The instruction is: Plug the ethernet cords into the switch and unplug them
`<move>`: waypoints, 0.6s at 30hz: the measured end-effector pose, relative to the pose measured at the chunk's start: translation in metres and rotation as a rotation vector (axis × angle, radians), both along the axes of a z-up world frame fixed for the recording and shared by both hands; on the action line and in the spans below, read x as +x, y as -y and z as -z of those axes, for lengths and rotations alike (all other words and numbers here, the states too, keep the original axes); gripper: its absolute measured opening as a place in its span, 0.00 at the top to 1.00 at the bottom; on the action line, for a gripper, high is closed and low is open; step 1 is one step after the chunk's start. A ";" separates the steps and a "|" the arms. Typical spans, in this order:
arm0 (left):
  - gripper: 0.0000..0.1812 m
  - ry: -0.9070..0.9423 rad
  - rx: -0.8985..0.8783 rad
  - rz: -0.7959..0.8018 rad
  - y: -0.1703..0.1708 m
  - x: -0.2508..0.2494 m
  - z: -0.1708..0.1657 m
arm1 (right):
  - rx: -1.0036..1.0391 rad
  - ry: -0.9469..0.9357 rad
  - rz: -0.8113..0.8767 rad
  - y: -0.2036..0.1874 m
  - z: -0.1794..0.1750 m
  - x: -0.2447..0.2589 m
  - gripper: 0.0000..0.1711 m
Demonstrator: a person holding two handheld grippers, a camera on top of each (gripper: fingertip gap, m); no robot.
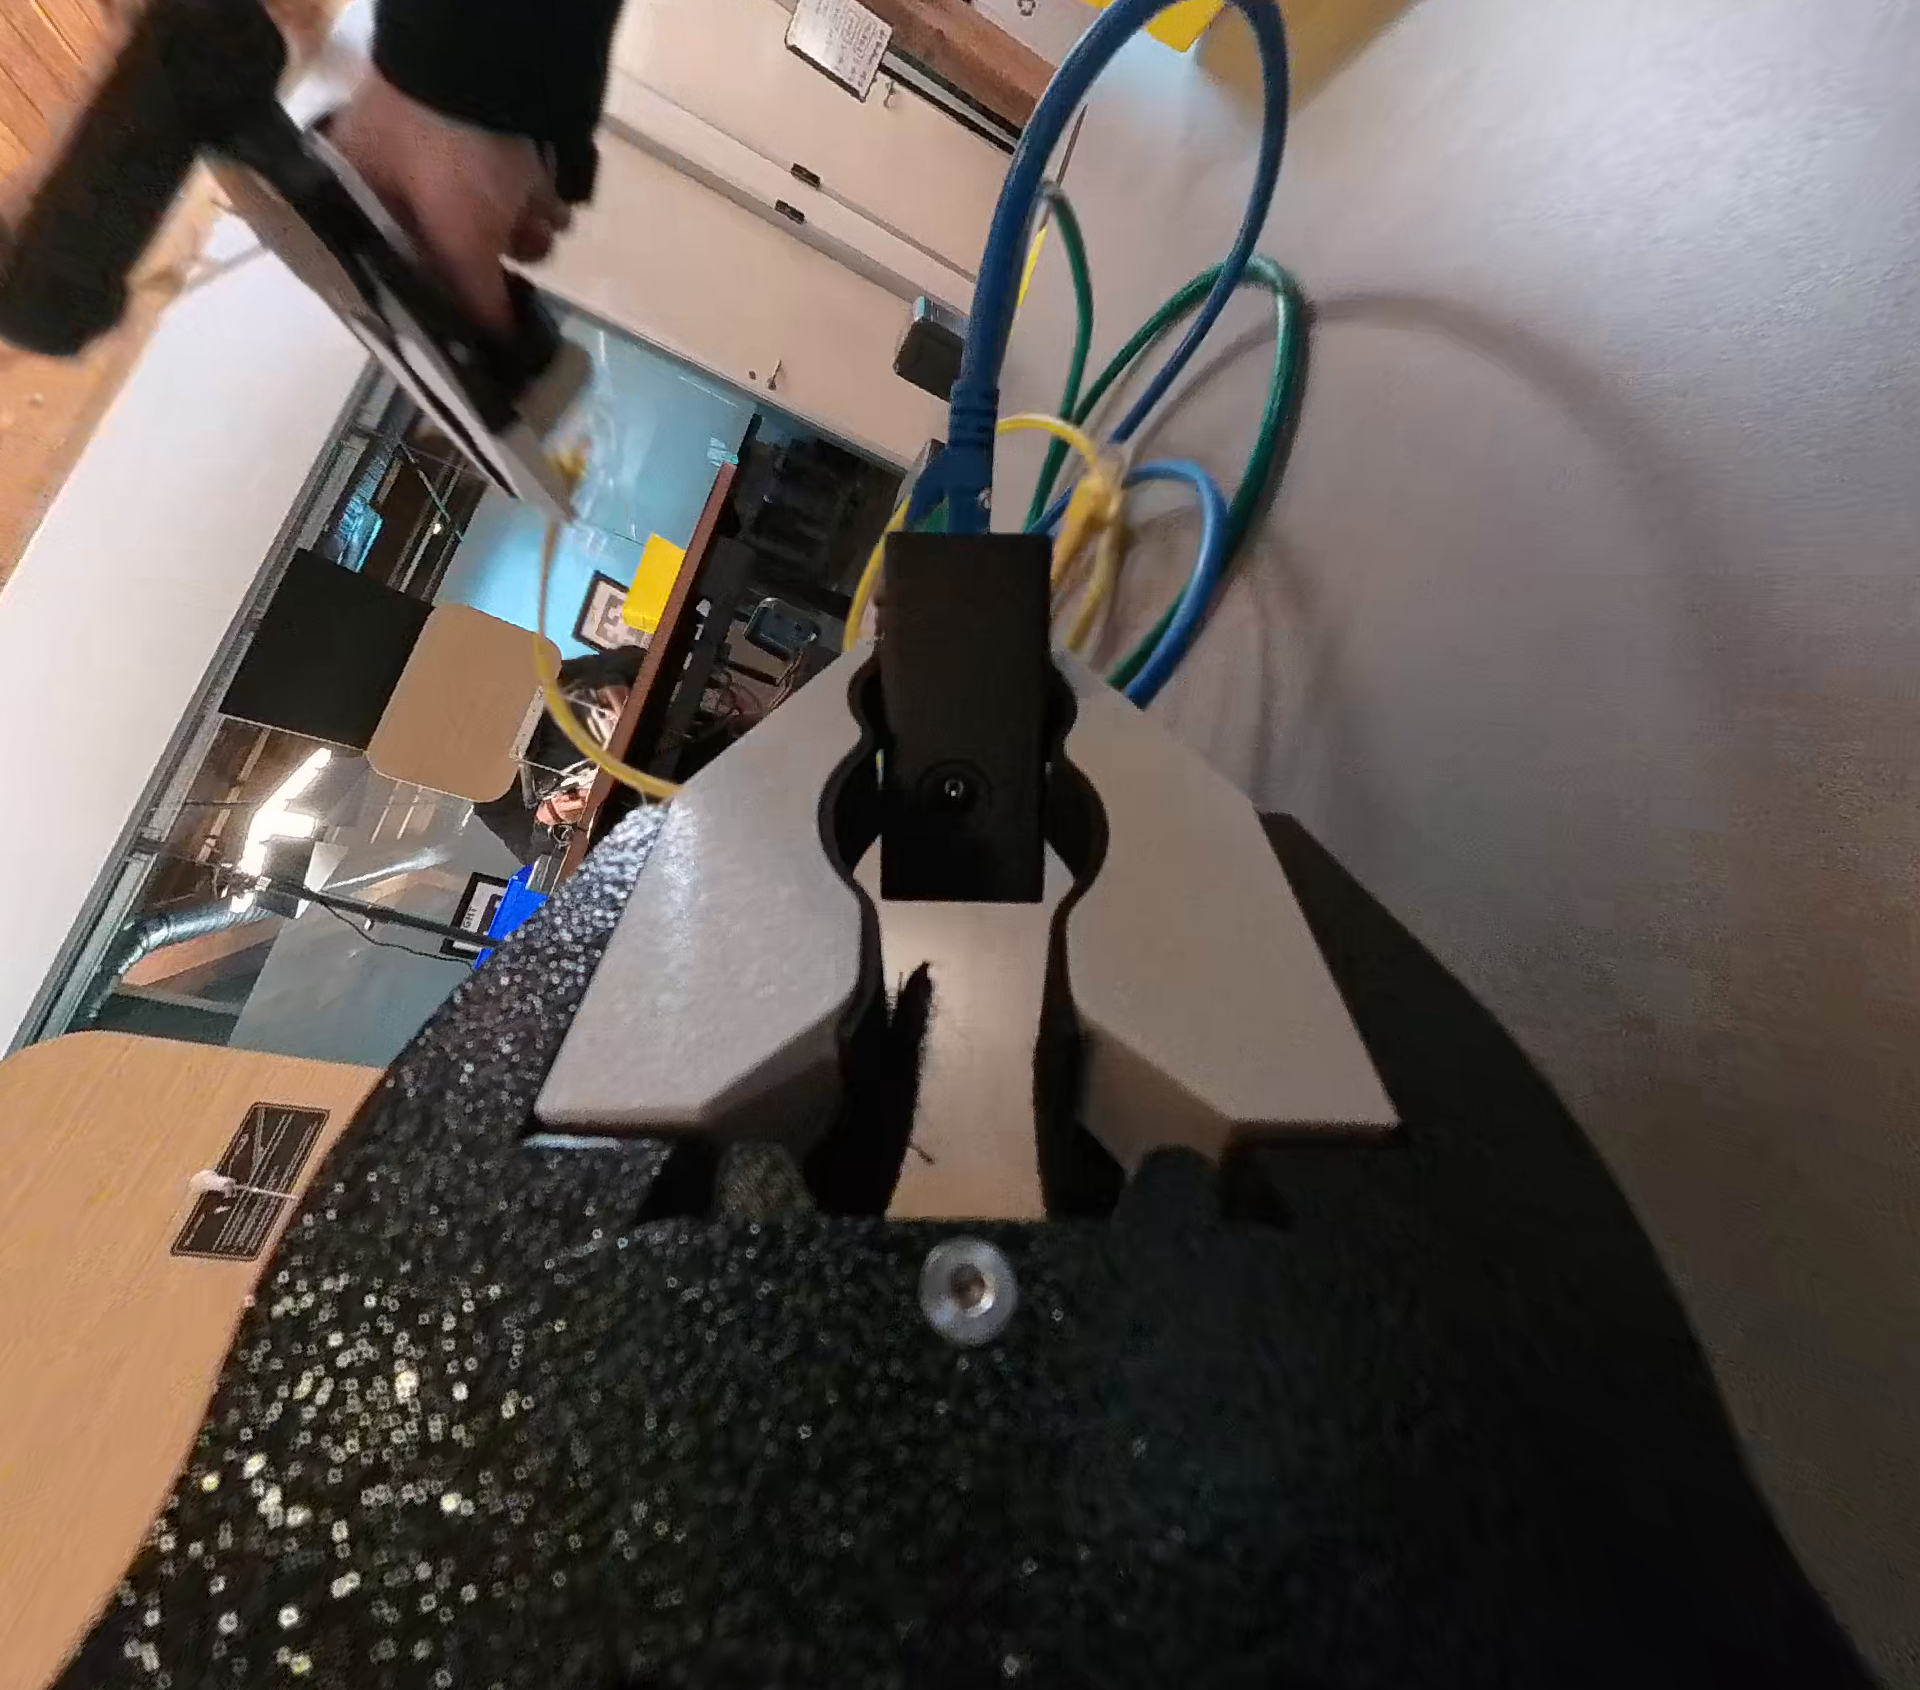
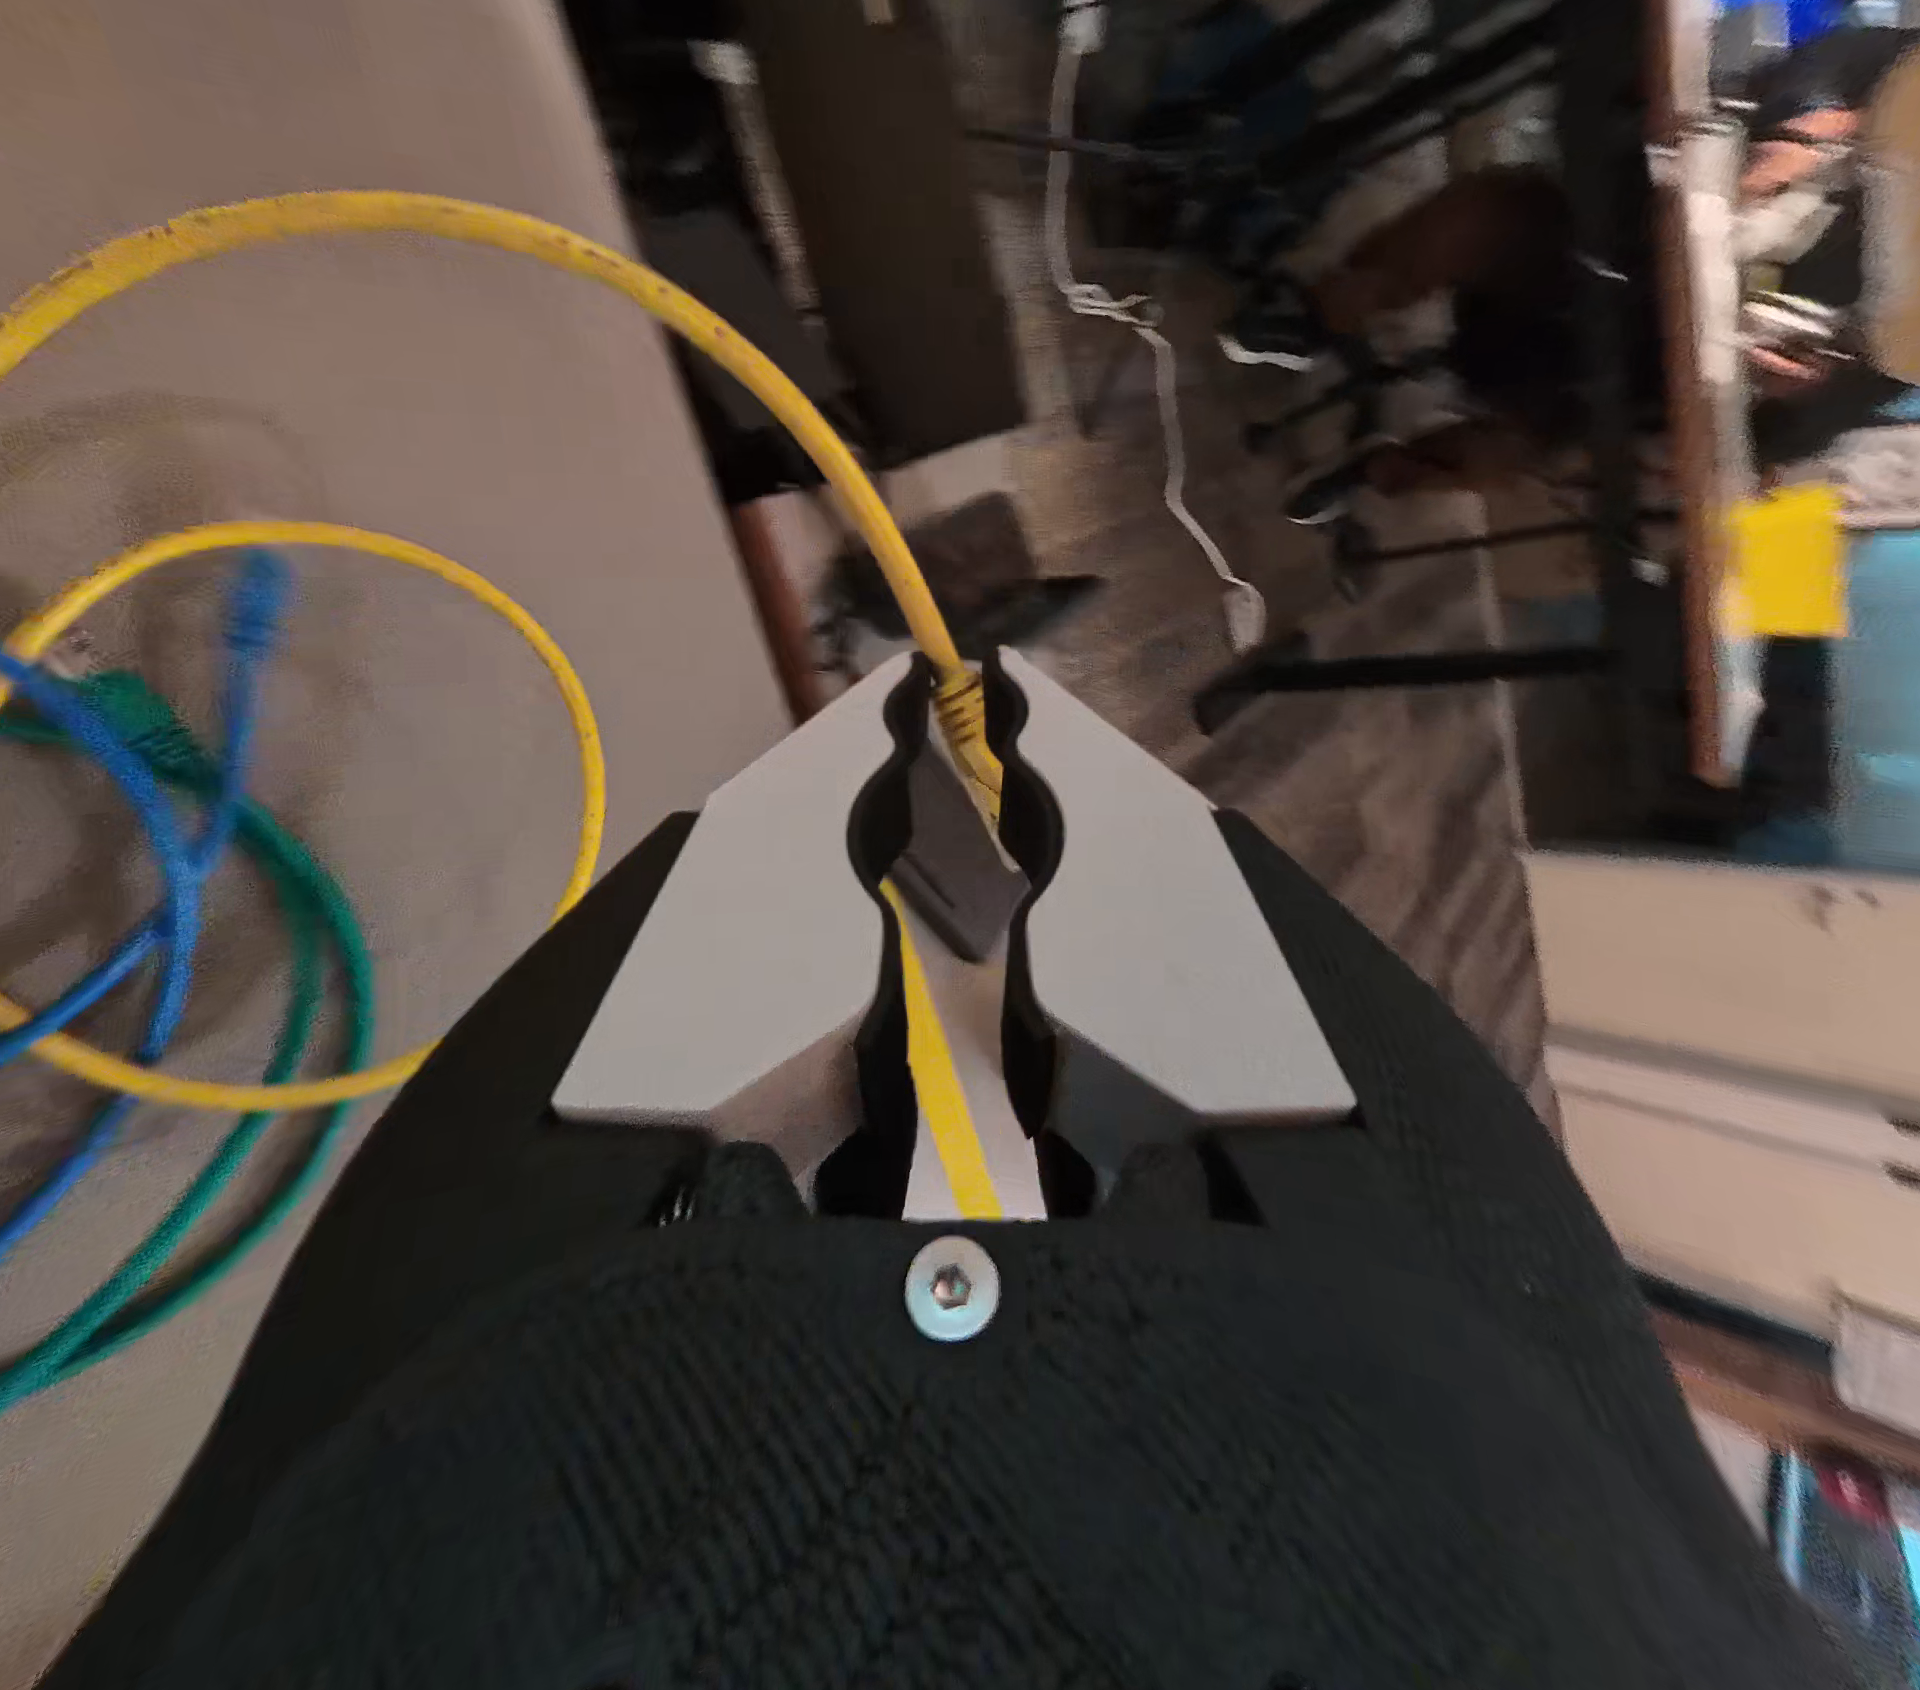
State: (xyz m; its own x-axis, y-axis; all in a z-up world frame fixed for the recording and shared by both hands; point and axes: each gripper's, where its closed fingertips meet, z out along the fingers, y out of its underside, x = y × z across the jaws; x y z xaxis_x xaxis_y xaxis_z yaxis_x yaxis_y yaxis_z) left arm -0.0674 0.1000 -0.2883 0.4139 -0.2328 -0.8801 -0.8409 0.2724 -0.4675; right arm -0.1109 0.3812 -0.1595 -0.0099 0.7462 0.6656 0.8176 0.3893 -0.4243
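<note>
Switch (image 1: 964, 710) sits clamped end-on between the fingers of the left gripper (image 1: 961, 684), held above the pale table (image 1: 1558, 497). It is a small black box showing a round socket on the near face. A blue cord (image 1: 1195, 113) is plugged into its far face, and a green plug appears beside it, though that seating cannot be confirmed. A green cord (image 1: 1283, 383) loops on the table beyond.

Right gripper (image 2: 961, 684) is closed on the yellow cord (image 2: 623, 279) at its ribbed boot, with the plug end lying inside the jaw channel; a dark flat piece sits alongside it, identity unclear. From the left wrist view this gripper (image 1: 530, 435) is held well apart from the switch, and the frame is blurred.

Handling judgement: the switch looks light and rigid, with smooth sides that may slip, so a firm grip across its narrow faces suits. Cords are springy and hold their coil, tending to twist the plug. The stiff boot is the correct hold; the latch tab is fragile and must face its slot.
</note>
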 end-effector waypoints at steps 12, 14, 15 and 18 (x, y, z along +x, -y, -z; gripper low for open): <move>0.87 0.030 0.075 -0.188 -0.010 -0.033 -0.015 | 0.498 -0.304 0.341 -0.005 -0.259 0.154 0.95; 0.87 0.048 0.070 -0.242 -0.013 -0.044 -0.016 | 0.548 -0.328 0.401 -0.002 -0.284 0.180 0.95; 0.87 0.063 0.068 -0.263 -0.014 -0.050 -0.017 | 0.556 -0.341 0.428 -0.003 -0.293 0.191 0.95; 0.87 0.126 0.030 -0.332 -0.018 -0.066 -0.015 | 0.540 -0.363 0.483 -0.005 -0.305 0.217 0.95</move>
State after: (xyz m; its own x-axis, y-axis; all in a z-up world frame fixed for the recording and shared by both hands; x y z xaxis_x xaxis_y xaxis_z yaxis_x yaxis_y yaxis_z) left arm -0.1335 0.1175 -0.2735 0.5685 -0.0426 -0.8216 -0.8221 0.0089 -0.5693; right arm 0.1060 0.3863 0.1458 0.5171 0.1875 0.8351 0.7953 0.2554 -0.5498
